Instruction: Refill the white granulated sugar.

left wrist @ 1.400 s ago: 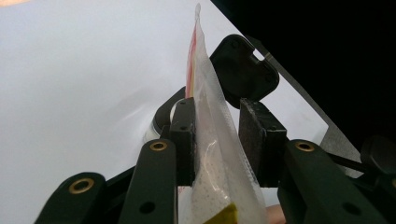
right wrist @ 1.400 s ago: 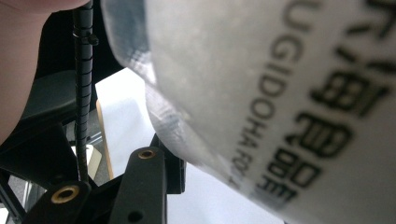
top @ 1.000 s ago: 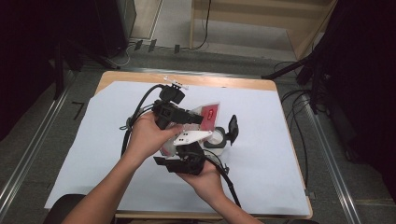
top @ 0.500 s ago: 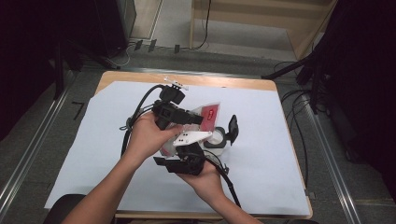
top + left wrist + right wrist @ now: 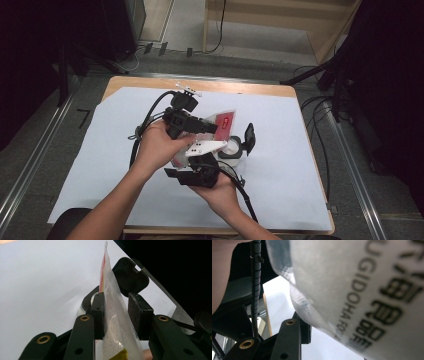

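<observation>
Nothing's moved since the earlier frame, both hands are parked mid-table like before. Left gripper (image 5: 116,315) has the clear pouch (image 5: 113,322) of white granules between its jaws, pinched edge-on, just above the small open-lidded jar (image 5: 234,148). Right gripper (image 5: 197,172) sits underneath; its camera is so close to the pouch's blurry print that I can't tell whether it's gripping.

A: What are the jaws (image 5: 116,315) like?
B: 2 black arms, brass-ringed pivot holes, flat dark pads (image 5: 136,312).
A: And on top?
B: A white 3-cornered plate (image 5: 206,147); a black cable (image 5: 150,112) trails; forearms bare.
</observation>
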Available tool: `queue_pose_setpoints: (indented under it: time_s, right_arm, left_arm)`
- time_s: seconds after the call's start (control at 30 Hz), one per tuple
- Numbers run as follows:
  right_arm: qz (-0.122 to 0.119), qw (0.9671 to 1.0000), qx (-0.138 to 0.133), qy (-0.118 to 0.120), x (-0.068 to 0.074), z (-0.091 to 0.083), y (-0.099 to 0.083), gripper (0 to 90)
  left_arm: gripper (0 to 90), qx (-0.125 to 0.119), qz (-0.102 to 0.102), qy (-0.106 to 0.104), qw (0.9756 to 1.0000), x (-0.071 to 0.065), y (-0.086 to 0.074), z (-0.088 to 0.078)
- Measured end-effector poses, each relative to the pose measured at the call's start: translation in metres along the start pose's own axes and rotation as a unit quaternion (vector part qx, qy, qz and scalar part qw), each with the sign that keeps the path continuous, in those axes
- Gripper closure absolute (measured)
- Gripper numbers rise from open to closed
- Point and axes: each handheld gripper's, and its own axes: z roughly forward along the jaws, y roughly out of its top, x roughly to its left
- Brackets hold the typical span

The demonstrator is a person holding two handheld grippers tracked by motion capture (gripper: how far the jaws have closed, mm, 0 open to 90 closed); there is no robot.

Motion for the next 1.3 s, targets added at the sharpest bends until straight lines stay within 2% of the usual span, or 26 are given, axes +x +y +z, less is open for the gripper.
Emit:
queue_pose_setpoints:
  time_s: [0.5, 0.93, 1.3]
  right_arm:
    - [-0.003, 1.0000, 0.000, -0.001, 0.0004, -0.0009, 0.0012, 63.5]
    - [-0.010, 0.9999, -0.005, -0.006, 0.0009, -0.0020, 0.0022, 63.6]
    - [0.000, 1.0000, -0.004, 0.000, 0.0022, -0.0013, 0.0021, 63.5]
  left_arm:
    - [67.6, -0.005, -0.006, 0.001, 1.0000, -0.0010, 0.0000, -0.0019]
    - [67.2, -0.009, 0.000, 0.001, 1.0000, -0.0034, 0.0003, -0.0051]
    - [67.1, -0.004, 0.000, 0.003, 1.0000, -0.0034, 0.0004, -0.0041]
